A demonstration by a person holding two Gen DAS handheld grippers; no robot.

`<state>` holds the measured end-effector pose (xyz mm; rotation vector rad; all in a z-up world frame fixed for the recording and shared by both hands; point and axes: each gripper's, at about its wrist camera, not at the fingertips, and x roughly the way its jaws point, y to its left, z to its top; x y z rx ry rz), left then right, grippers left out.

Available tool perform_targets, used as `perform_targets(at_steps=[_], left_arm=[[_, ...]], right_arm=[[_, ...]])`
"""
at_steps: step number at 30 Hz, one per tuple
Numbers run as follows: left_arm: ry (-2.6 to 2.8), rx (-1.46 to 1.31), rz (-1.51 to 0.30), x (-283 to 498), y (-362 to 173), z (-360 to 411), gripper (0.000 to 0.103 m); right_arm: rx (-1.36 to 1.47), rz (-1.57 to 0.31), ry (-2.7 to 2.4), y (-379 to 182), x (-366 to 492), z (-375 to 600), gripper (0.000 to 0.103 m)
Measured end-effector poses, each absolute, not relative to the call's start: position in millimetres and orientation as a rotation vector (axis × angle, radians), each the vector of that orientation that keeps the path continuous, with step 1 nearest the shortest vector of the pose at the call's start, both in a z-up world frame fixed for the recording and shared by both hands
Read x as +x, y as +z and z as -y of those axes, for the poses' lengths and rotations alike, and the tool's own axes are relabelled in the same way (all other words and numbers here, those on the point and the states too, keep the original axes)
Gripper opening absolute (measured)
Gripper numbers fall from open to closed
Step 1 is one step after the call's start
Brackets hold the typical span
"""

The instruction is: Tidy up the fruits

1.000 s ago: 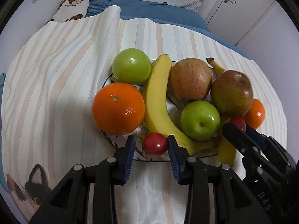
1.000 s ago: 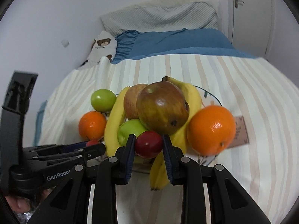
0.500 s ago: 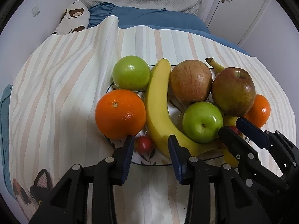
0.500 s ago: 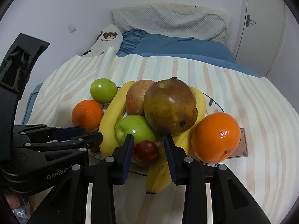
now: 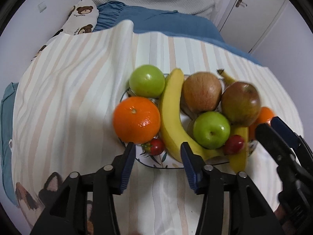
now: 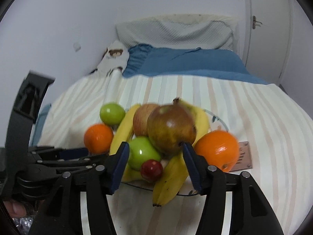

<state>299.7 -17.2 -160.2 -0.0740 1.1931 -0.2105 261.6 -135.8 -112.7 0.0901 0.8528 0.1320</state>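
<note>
Fruits heaped on plate: apples, oranges, bananas, small red ones.

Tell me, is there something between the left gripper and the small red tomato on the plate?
Nothing visible. The left gripper has open jaws, and the small red tomato lies directly ahead at the patterned plate's near rim, beside the round orange.

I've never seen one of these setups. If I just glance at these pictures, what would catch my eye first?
Probably the plate heaped with bright fruit on the striped bedcover: a big orange at its left edge, a long banana curving through the middle, green apples and reddish apples behind. Next, the two black open grippers framing the view, the left gripper in front of a small red tomato, the right gripper near another.
</note>
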Motion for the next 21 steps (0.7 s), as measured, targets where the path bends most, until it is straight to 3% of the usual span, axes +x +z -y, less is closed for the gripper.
perform_targets(at_steps=[1,4,15,19,21], left_arm=[[-0.198,-0.077,-1.186,298,-156,12,0.050],[-0.165,-0.100,-1.165,290,-146,-8,0.064],[-0.137,-0.036,-1.244,235,-149,-19,0.064],[-0.152,-0.001,-1.236,209,-126,-7,0.064],[-0.164,0.002,-1.217,198,-106,-2,0.064]], right_arm=[[0.107,-0.848,0.121,-106,260,139,0.072],[0.148,-0.858,0.096,-95,252,146,0.077],[0.131,-1.057,0.063,-118,206,130,0.078],[0.134,-1.118,0.014,-107,189,131,0.095],[0.132,-1.107,0.003,-92,180,133,0.097]])
